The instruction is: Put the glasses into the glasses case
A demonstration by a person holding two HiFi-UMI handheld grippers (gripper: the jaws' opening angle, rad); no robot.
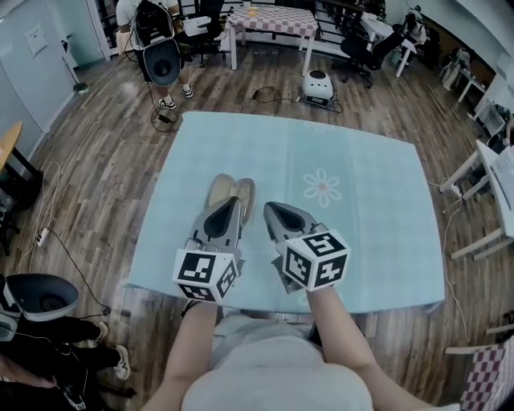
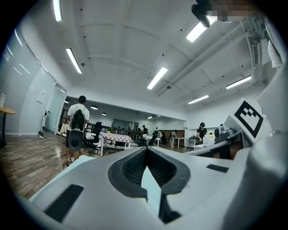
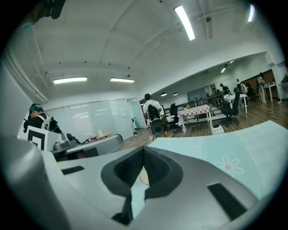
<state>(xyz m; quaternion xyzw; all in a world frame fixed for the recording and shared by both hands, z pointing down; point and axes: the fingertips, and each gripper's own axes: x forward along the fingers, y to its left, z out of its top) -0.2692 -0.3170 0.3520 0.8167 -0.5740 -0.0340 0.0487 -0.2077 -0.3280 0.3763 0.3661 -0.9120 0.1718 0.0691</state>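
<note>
I hold both grippers low over the near side of a pale blue tablecloth (image 1: 369,209). The left gripper (image 1: 232,204) and right gripper (image 1: 271,210) each have their jaws pressed together on nothing. A tan glasses case (image 1: 220,187) lies open just beyond the left one. I cannot make out the glasses. I expect they would be light and fragile, best pinched gently at the bridge.

Likely office-lab: office chairs (image 1: 363,48), tables (image 1: 271,20), strip lights (image 2: 156,77).
</note>
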